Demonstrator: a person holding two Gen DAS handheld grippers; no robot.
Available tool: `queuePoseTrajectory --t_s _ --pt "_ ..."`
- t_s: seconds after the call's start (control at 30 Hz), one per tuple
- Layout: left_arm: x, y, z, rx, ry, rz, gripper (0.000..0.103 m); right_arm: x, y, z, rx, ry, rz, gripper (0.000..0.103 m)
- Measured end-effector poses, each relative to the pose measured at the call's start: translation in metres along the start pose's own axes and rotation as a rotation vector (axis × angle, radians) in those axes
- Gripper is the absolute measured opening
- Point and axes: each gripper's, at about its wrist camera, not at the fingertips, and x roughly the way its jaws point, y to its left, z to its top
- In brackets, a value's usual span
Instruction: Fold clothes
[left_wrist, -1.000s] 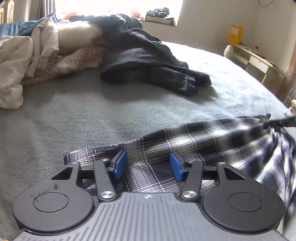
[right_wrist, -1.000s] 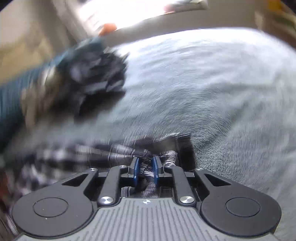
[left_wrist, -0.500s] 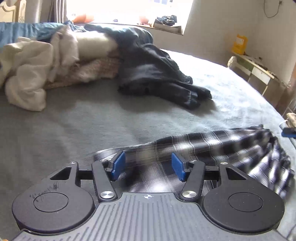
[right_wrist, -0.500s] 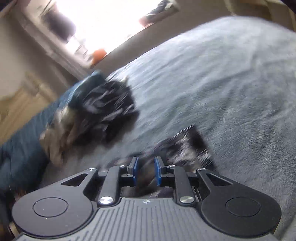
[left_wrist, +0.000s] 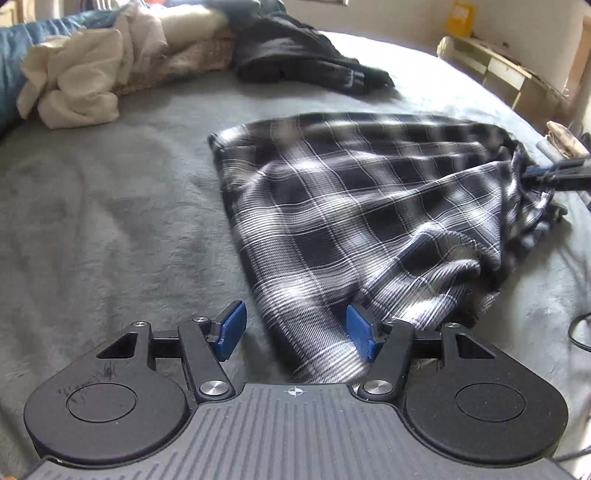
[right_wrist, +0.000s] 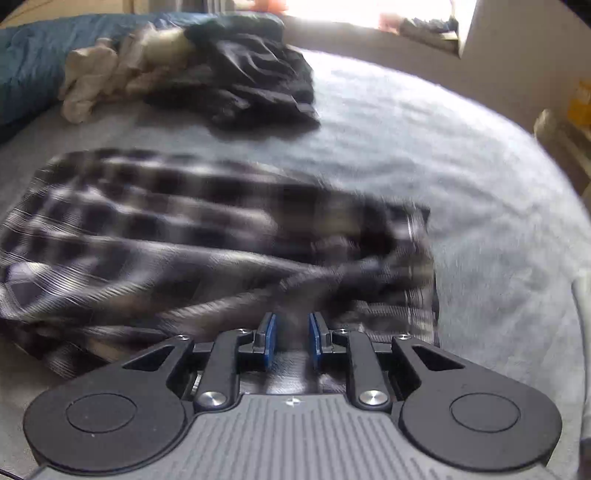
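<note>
Plaid black-and-white woven garment (left_wrist: 369, 206): being spread crosswise on grey bed (left_wrist: 110, 206).
Left hand-held gripper (left_wrist: 295, 332): wide, being opened, cloth edge unpinched between.
Right hand-held gripper (right_wrist: 291, 336): narrow, grip being unclear.

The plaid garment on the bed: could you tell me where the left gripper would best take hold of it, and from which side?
Probably the flat near hem of the plaid garment, lying between the open jaws of the left gripper. Come from the near side, jaws angled down onto the bed. That edge lies thin and straight; the far right end is bunched around the right gripper.
</note>
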Motion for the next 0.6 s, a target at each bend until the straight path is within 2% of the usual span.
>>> queuePoseTrajectory --t_s 0.07,0.17,0.23,0.33,0.47,0.6 --pt "-0.009 0.003 0.001 -0.020 -0.038 0.000 0.060 -0.017 0.018 0.009 -0.044 -0.056 0.055 0.021" --pt "-0.018 0.000 0.004 0.001 -0.078 -0.027 0.060 -0.034 0.051 0.016 -0.086 -0.115 0.210 0.024" --pt "-0.014 -0.010 0.007 0.065 -0.067 -0.056 0.061 -0.033 0.075 0.019 -0.109 -0.117 0.306 0.026" --pt "-0.005 -0.034 0.004 0.200 -0.059 -0.078 0.061 -0.021 0.110 0.019 -0.138 -0.071 0.409 0.026" --pt "0.009 -0.060 -0.002 0.396 -0.070 -0.082 0.061 -0.012 0.148 0.015 -0.208 -0.027 0.424 0.026" --pt "0.023 -0.067 -0.005 0.491 -0.065 -0.077 0.061 -0.014 0.153 0.012 -0.207 -0.024 0.426 0.026"
